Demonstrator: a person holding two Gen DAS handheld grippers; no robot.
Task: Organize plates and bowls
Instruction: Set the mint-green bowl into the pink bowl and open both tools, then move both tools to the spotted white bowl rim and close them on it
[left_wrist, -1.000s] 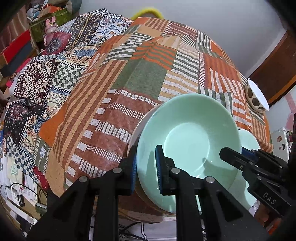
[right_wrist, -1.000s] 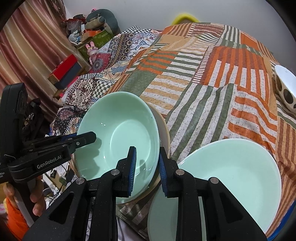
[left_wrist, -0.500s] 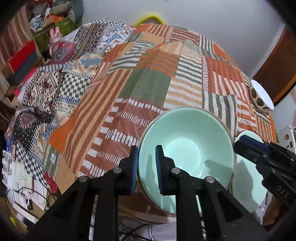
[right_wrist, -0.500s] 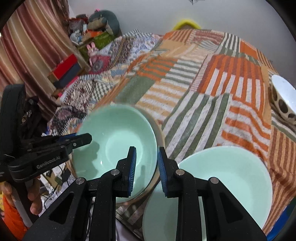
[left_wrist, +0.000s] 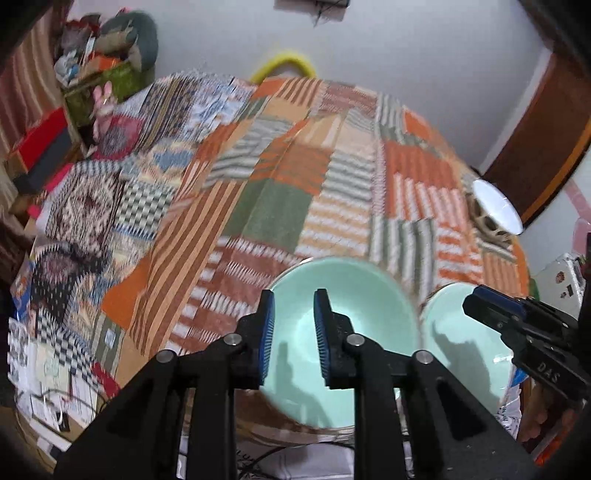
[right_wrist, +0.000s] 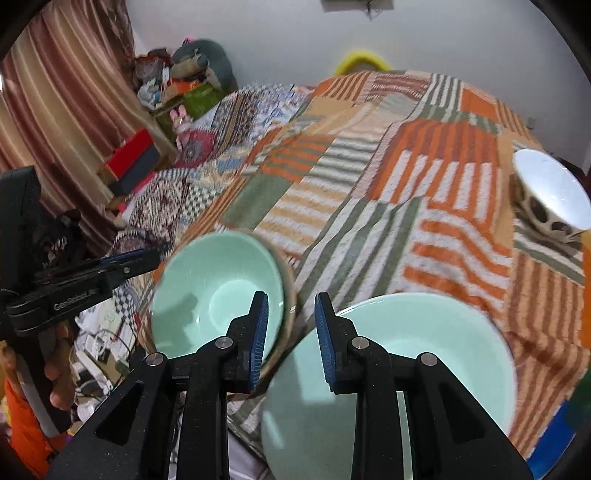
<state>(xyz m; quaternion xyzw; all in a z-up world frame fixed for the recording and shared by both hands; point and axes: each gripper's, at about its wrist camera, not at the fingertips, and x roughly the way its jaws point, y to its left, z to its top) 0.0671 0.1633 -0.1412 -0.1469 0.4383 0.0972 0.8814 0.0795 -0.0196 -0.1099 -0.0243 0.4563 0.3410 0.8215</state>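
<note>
A mint green bowl (left_wrist: 354, 332) sits at the near edge of the patchwork cloth table (left_wrist: 288, 206), on a pale plate whose rim just shows (right_wrist: 293, 291). The bowl also shows in the right wrist view (right_wrist: 221, 295). A second mint green bowl (right_wrist: 424, 354) lies to its right, also in the left wrist view (left_wrist: 465, 339). My left gripper (left_wrist: 293, 334) hovers open and empty over the first bowl's near side. My right gripper (right_wrist: 290, 332) is open and empty above the gap between the two bowls.
A white bowl with brown spots (right_wrist: 550, 195) stands at the table's right edge, also in the left wrist view (left_wrist: 495, 214). Boxes and toys (left_wrist: 92, 88) pile up at the far left. A yellow rim (left_wrist: 284, 62) shows behind the table.
Both grippers have pulled back and up from the bowls and opened a little wider. The first bowl now sits settled on the plate, and both bowls look smaller.
</note>
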